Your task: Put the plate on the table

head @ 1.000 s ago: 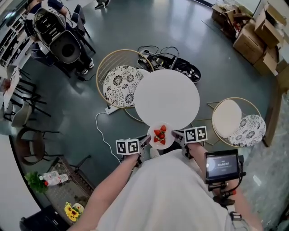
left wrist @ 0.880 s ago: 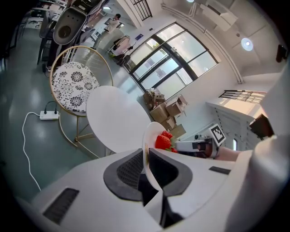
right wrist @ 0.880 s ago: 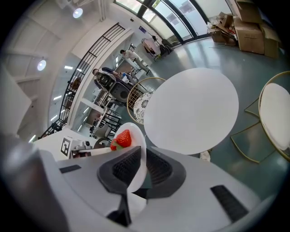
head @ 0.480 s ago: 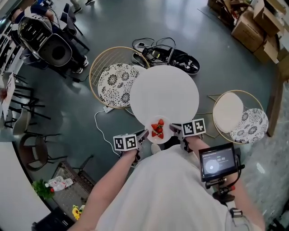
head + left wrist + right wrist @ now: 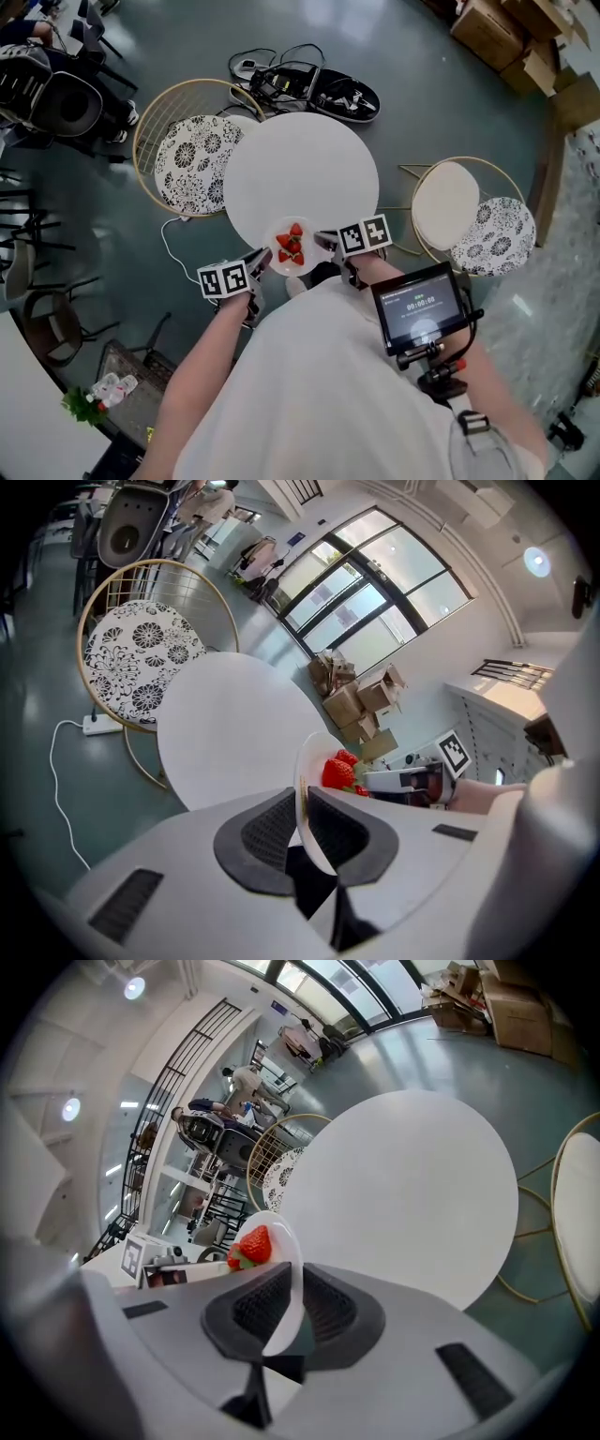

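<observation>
A small white plate [image 5: 292,247] with several strawberries [image 5: 291,247] on it hangs over the near edge of the round white table [image 5: 300,173]. My left gripper [image 5: 261,262] is shut on the plate's left rim [image 5: 302,789]. My right gripper [image 5: 325,243] is shut on its right rim [image 5: 289,1288]. Strawberries [image 5: 338,771] show past the rim in the left gripper view, and one strawberry [image 5: 253,1244] in the right gripper view. The tabletop [image 5: 403,1194] beyond the plate is bare.
A wire chair with a patterned cushion [image 5: 190,164] stands left of the table. Another chair with cushions [image 5: 469,216] stands at the right. Cables and a black bag [image 5: 319,89] lie on the floor beyond the table. Cardboard boxes [image 5: 511,37] sit far right. A monitor [image 5: 419,305] rides on my right forearm.
The plate, held by both grippers, has come from just short of the table's near edge to over that edge. The table and chairs have shifted up and left in the head view.
</observation>
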Demonstrator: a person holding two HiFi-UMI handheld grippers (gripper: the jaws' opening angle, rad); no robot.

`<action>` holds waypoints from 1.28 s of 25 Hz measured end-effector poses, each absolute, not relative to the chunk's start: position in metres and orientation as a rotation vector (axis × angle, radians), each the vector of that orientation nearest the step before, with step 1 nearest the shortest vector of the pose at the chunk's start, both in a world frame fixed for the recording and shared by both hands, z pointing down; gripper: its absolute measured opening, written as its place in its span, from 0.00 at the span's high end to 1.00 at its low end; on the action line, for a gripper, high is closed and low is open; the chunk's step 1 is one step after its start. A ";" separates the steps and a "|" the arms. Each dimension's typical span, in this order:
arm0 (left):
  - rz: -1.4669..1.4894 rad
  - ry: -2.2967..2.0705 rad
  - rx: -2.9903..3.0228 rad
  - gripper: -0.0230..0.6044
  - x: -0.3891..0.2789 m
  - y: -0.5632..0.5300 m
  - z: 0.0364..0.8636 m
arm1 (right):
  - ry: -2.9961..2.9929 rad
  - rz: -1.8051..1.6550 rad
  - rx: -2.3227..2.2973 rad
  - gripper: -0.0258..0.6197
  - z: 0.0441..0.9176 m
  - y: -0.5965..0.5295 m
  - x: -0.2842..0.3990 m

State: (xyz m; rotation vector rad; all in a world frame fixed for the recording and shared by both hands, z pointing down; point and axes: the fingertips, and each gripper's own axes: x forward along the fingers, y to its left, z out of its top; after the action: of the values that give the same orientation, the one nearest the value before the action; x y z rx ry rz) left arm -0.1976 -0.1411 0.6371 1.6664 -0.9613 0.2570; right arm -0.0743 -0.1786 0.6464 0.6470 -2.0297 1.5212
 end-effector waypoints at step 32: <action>0.460 -0.909 1.503 0.92 -0.166 -0.230 0.738 | -1.841 1.584 0.617 0.90 0.741 -0.265 -0.043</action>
State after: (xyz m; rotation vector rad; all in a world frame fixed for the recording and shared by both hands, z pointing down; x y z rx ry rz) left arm -0.1658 -0.2296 0.7383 1.5030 -0.9093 0.4597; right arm -0.0430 -0.2647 0.7408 0.6166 -1.8412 1.5841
